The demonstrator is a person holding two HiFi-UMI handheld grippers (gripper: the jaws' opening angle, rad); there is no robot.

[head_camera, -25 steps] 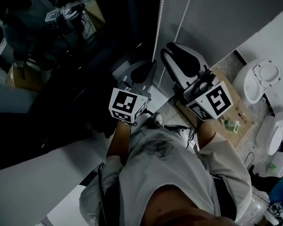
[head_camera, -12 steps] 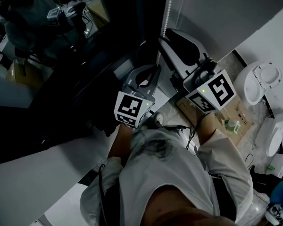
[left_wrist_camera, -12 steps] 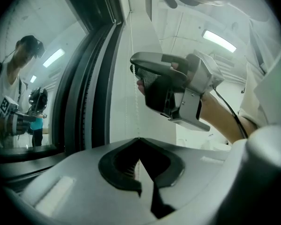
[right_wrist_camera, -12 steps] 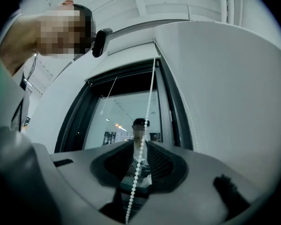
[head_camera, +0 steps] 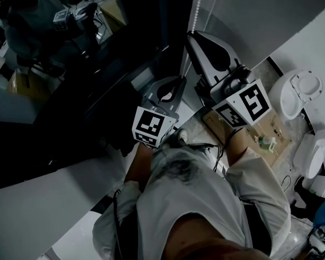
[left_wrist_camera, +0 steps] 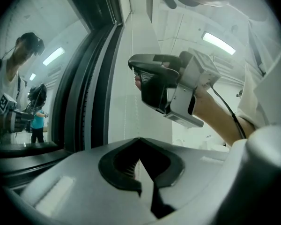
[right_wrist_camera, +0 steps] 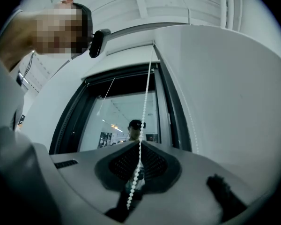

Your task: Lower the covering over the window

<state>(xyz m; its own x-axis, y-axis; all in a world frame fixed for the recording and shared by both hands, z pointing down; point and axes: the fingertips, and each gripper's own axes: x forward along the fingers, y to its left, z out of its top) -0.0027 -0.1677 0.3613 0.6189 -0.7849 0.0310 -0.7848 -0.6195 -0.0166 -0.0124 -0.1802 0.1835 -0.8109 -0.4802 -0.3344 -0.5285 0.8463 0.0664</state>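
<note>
A white bead chain (head_camera: 197, 4) hangs beside the dark window (head_camera: 70, 64). My right gripper (head_camera: 192, 35) is the higher one. It is shut on the bead chain (right_wrist_camera: 145, 102), which runs down between its jaws (right_wrist_camera: 141, 142). Lower and to the left, my left gripper (head_camera: 179, 80) has its jaws (left_wrist_camera: 139, 139) together, with a thin strand of the chain (left_wrist_camera: 136, 111) meeting their tips. In the left gripper view the right gripper (left_wrist_camera: 136, 74) shows above, held in a hand. I cannot make out the window covering itself.
The glass (right_wrist_camera: 126, 116) reflects a person with grippers. Right of the window is a grey wall (head_camera: 260, 15). On the floor at the right are white toilet bowls (head_camera: 300, 93), a cardboard box (head_camera: 273, 126) and a small green bottle (head_camera: 266, 143). A white ledge (head_camera: 43, 199) lies at lower left.
The right gripper has climbed a little along the chain and drawn nearer the window frame. The left gripper has barely shifted. Both jaws have stayed together.
</note>
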